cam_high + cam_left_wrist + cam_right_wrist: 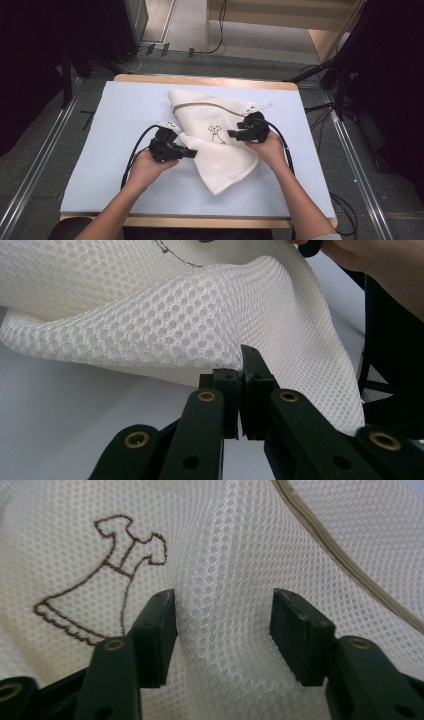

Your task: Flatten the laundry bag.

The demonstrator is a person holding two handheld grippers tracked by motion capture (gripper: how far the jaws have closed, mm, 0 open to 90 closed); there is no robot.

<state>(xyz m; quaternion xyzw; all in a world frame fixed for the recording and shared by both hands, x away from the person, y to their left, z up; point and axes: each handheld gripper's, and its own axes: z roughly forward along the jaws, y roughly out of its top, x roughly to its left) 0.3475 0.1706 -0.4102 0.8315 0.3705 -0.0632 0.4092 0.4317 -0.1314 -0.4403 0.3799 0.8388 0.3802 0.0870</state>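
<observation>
A white mesh laundry bag [215, 135] lies crumpled near the middle of the pale blue mat [120, 115], a little nearer the far edge of the table, with a beige zipper strip [205, 105] running across its far part and a small brown dress outline [216, 131] stitched on its face.

The left gripper [192, 152] has its jaws pressed together on the bag's left-hand edge; in the left gripper view the pads [250, 390] pinch a fold of the mesh [165, 325] and hold it a little off the mat. The right gripper [232, 133] rests over the middle of the bag, beside the embroidery [100, 585], with its jaws spread and a ridge of mesh [225, 605] standing between them, the pads not pressing on it.

The work in hand looks like folding or straightening the bag, and this step seems to be taking a second grip. The next move probably calls for the right jaws to close on that ridge without snagging the zipper [345, 555], while the left grip stays firm.

How many layers the left jaws hold is hard to tell, as the fold hides its underside. The bag's near corner [217, 190] is tucked, and whether the zipper is open or closed cannot be made out.
</observation>
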